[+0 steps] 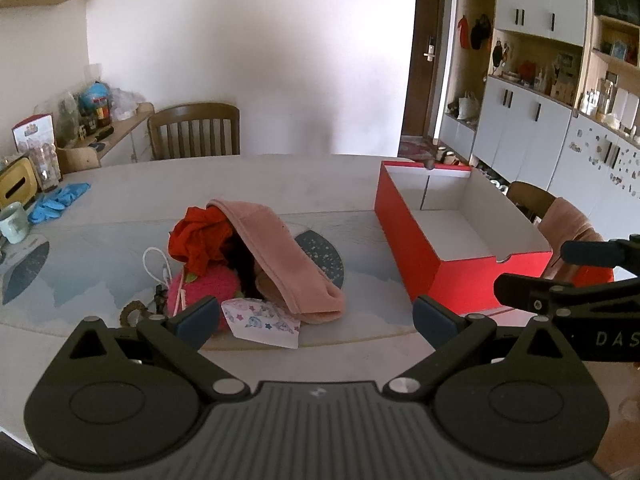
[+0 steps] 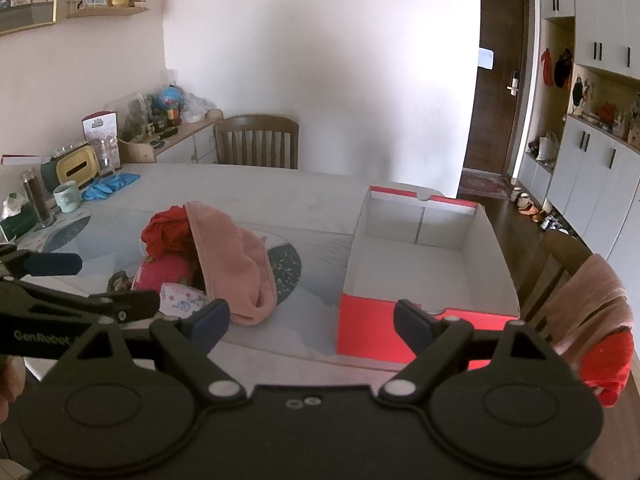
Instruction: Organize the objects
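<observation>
The room was bright with soft daylight. The white wall (image 1: 256,52) looked washed out and a bit pink, with a faint grey shadow in the middle. Both pictures bent at the edges, so the cupboards (image 1: 532,128) curved. The corners went dark. Far things looked a little fuzzy. The table (image 2: 280,188) had only soft shadows.

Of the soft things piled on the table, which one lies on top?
The pink towel: it drapes over the red cloth and the fuzzy pink ball, which sit beneath it.
</observation>
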